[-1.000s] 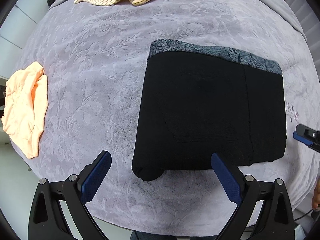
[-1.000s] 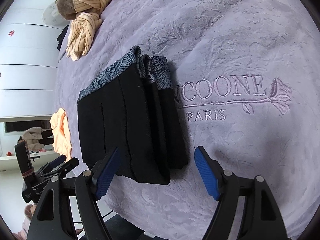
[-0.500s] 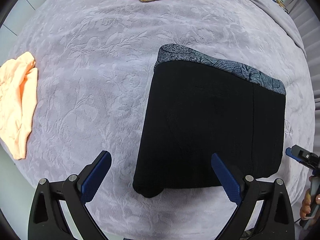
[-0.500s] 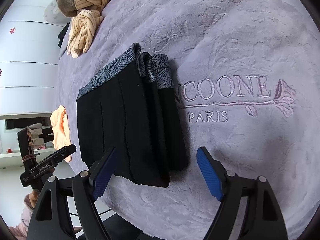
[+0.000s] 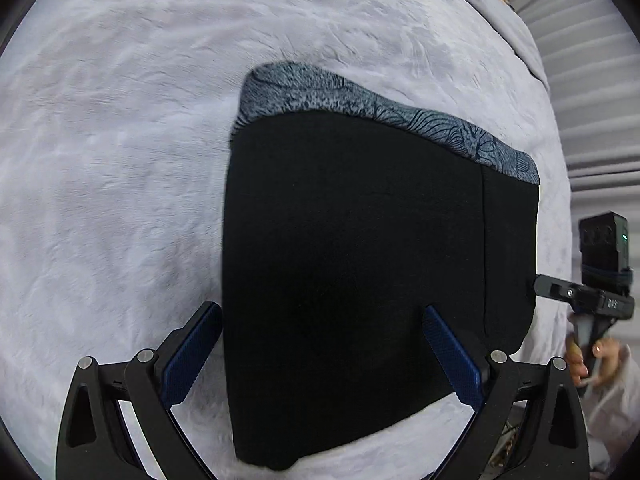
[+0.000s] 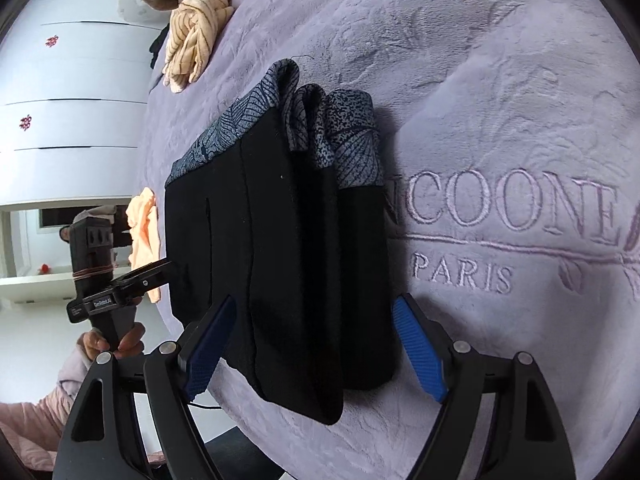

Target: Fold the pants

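Black folded pants (image 5: 360, 240) with a grey patterned waistband (image 5: 360, 100) lie on the lilac blanket (image 5: 120, 160). My left gripper (image 5: 322, 354) hangs open just above their near end, one blue pad by the left edge and the other over the black cloth. In the right wrist view the pants (image 6: 280, 240) show stacked folds. My right gripper (image 6: 314, 344) is open and straddles their near right corner without pressing. At the pants' right side a finger (image 5: 554, 291) of the right gripper shows, and at their left side a finger (image 6: 148, 276) of the left gripper, held by a hand (image 6: 120, 340).
A striped beige garment (image 6: 196, 40) lies at the far end of the bed and an orange cloth (image 6: 144, 232) near its left edge. White drawers (image 6: 72, 80) stand beyond. Embroidered lettering (image 6: 500, 216) marks the blanket right of the pants. The bed's near edge runs just under both grippers.
Both grippers have come down closer to the pants, the left one tipping steeply downward. The orange cloth has slid out of the left wrist view. The pants have not moved.
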A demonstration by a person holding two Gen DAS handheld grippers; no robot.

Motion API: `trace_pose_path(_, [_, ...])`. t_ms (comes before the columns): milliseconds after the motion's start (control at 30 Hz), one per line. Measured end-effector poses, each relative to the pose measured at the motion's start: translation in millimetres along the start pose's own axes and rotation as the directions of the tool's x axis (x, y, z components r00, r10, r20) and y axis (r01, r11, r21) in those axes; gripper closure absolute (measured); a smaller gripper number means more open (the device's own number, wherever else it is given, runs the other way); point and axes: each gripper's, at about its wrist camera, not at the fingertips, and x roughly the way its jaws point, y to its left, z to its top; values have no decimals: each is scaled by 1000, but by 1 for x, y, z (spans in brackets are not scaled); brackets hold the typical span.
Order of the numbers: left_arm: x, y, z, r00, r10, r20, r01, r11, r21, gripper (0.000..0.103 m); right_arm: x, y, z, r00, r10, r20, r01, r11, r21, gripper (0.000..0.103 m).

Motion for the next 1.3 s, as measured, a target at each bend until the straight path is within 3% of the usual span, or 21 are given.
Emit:
trace_pose_path(167, [26, 7, 12, 997, -75, -5, 76, 997, 21, 1, 26, -20, 19, 995, 102, -11, -101, 994, 52, 19])
trace_pose_path(300, [39, 12, 16, 996, -89, 4, 89, 996, -5, 0, 33, -22, 21, 994, 109, 6, -109, 990, 90, 20])
trace_pose_path(367, [36, 8, 16, 997, -69, 17, 69, 997, -29, 0, 30, -20, 17, 990, 143, 17, -144, 984, 108, 35])
trace_pose_path(433, [27, -2, 14, 997, -66, 48, 67, 997, -28, 19, 24, -16, 12, 986, 167, 27, -169, 979, 112, 43])
trace_pose_path(533, [6, -14, 5, 993, -65, 94, 67, 998, -18, 34, 11, -8, 4, 980, 194, 45, -198, 973, 122, 51])
trace_pose_path(700, [-32, -15, -16, 988, -77, 137, 75, 997, 20, 37, -7, 25, -19, 969, 232, 80, -239, 967, 90, 51])
trace_pose_path(867, [-73, 10, -34, 984, -103, 147, 96, 994, 57, 37, -4, 70, -55, 956, 268, 122, -277, 959, 60, 51])
trace_pose_path(1167, [-128, 74, -72, 986, 35, 165, -53, 993, 103, 37, 69, 136, -113, 953, 277, 125, -289, 953, 92, 51])
trace_pose_path(1233, [-121, 89, -77, 984, 77, 161, -95, 990, 106, 34, 91, 139, -119, 965, 237, 111, -248, 963, 102, 51])
trace_pose_path(1300, [-103, 108, -80, 979, 146, 143, -161, 982, 97, 33, 116, 138, -119, 987, 139, 77, -147, 983, 113, 51])
